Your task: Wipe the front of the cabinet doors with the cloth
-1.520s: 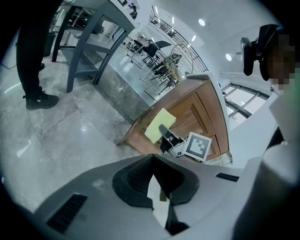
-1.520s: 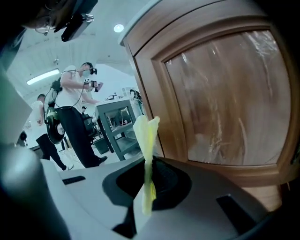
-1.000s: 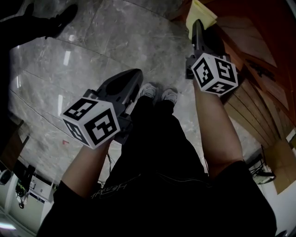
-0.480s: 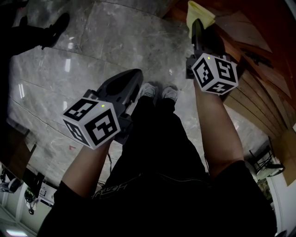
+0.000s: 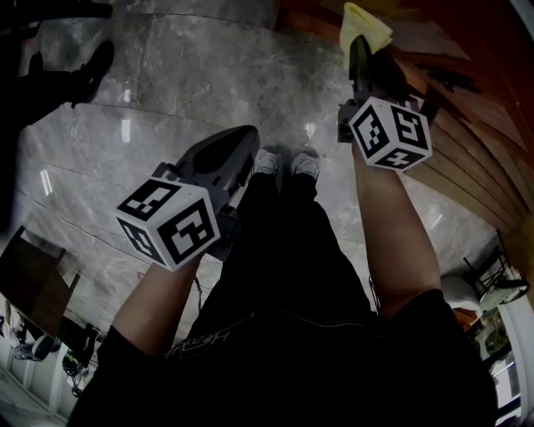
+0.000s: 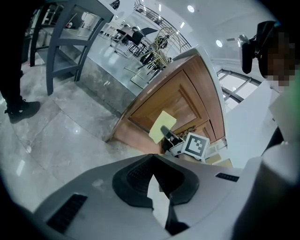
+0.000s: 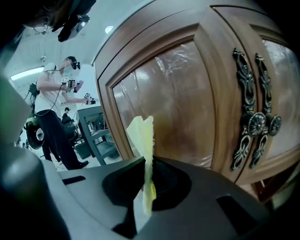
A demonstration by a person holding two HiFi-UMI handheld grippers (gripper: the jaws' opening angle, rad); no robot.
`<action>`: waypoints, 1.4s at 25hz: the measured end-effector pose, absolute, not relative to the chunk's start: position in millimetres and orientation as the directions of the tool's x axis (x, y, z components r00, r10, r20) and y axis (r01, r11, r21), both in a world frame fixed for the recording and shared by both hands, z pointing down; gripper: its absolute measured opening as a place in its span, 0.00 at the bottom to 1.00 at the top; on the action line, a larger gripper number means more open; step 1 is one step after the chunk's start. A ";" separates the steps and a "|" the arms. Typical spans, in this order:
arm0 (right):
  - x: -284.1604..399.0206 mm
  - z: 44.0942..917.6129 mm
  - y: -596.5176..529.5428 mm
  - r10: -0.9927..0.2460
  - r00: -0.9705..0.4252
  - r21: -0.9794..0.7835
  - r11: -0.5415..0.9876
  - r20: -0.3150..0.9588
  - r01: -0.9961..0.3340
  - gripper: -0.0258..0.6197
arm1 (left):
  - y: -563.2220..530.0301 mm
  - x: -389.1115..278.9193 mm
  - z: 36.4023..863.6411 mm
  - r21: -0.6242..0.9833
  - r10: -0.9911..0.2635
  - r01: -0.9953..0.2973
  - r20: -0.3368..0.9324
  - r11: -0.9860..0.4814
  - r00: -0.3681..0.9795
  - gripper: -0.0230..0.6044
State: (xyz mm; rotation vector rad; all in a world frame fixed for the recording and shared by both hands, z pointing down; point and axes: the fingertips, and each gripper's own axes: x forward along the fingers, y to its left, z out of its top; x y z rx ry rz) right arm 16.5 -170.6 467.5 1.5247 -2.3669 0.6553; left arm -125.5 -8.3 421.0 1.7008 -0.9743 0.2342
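Note:
A yellow cloth [image 5: 364, 23] sticks up from my right gripper [image 5: 359, 43], which is shut on it at the head view's top right. The cloth hangs just in front of the wooden cabinet doors [image 5: 467, 117]. In the right gripper view the cloth [image 7: 142, 136] stands edge-on between the jaws of the right gripper [image 7: 147, 176], close to the left door's glossy panel [image 7: 178, 93]; whether it touches the door I cannot tell. Dark ornate handles [image 7: 255, 124] sit at the right. My left gripper [image 5: 244, 138] hangs shut and empty over the floor. The left gripper view shows the cloth [image 6: 162, 126] against the cabinet [image 6: 176, 96].
Grey marble floor [image 5: 192, 75] spreads left of the cabinet. My own feet [image 5: 284, 163] stand near its base. A bystander's black shoe [image 5: 93, 65] is at the upper left. A grey table frame [image 6: 65, 42] stands further off. A person in a white shirt [image 7: 50, 91] stands beyond.
The view has swung slightly across the floor and cabinet. My right gripper and the cloth stay near the cabinet door, shifted a little upward. The left gripper has hardly moved.

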 end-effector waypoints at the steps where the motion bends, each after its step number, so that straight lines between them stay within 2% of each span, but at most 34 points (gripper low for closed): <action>1: 21.5 467.4 -169.6 -0.797 -0.415 -0.234 0.344 0.439 -0.909 0.10 | -8.6 -121.2 421.0 0.711 -0.477 -0.700 0.596 -0.061 0.646 0.05; 35: 174.4 475.5 -124.0 -0.875 -0.134 -0.249 0.017 0.464 -0.968 0.10 | -16.1 -30.9 415.6 0.709 -0.297 -0.656 0.588 -0.259 0.753 0.05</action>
